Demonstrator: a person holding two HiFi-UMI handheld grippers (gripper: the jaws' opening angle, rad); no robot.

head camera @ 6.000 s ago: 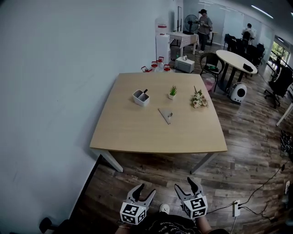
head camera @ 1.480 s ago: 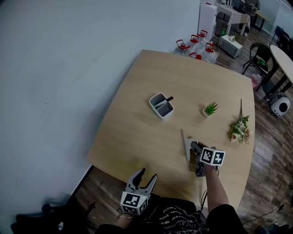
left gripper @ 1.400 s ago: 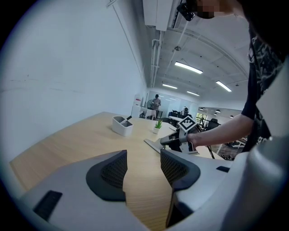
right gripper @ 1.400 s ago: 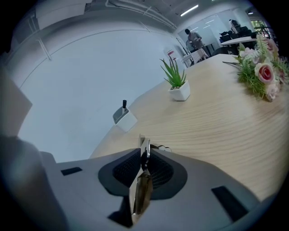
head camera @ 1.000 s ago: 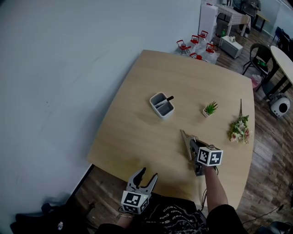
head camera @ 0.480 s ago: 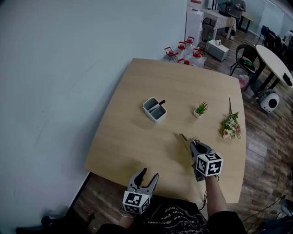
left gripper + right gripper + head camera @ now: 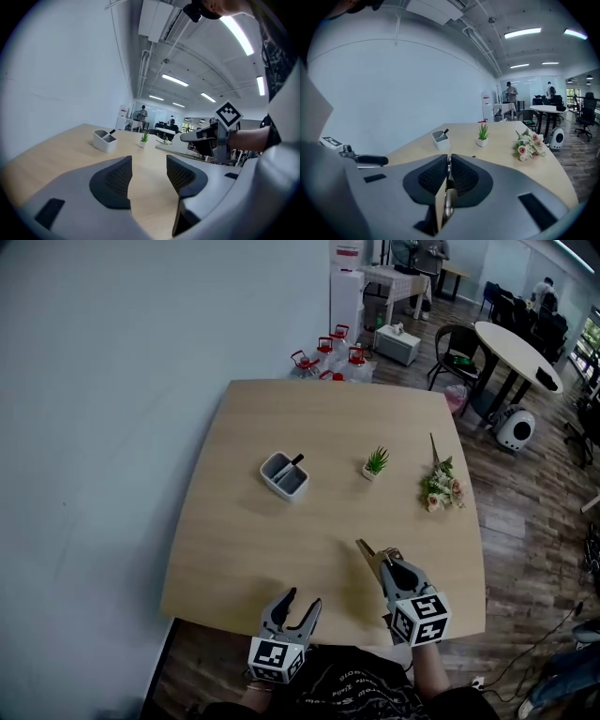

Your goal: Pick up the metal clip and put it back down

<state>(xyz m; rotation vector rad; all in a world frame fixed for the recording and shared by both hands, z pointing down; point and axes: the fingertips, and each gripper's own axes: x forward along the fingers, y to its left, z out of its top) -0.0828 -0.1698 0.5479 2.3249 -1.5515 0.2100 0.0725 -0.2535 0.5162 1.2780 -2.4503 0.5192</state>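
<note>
Clamping is shown at the right gripper [image 7: 385, 562], at the lower right of the head view: its fingers [image 7: 433, 176] are drawn narrow and pressed on the metal clip [image 7: 364, 547], whose thin strip projects past the fingertips toward the upper left. In the right gripper view the metal clip [image 7: 443, 206] is seen edge-on between the two ribbed pads, at the lower centre of the frame. The clip is held above the near part of the wooden bench [image 7: 244, 521] and is not resting on it. The left gripper [image 7: 302, 601] is positioned at the lower centre of the head view, at the near edge of the bench; its fingers [image 7: 115, 180] are spread apart and nothing is held between them, only the bare bench surface being visible in the gap. Farther up the bench, a white holder [image 7: 284, 474] containing a dark pen is placed left of centre, a small potted plant [image 7: 375, 463] is set to its right, and a bunch of flowers [image 7: 441, 486] is laid near the right edge. Water jugs with red caps [image 7: 323, 357] are grouped on the floor beyond the far edge.
</note>
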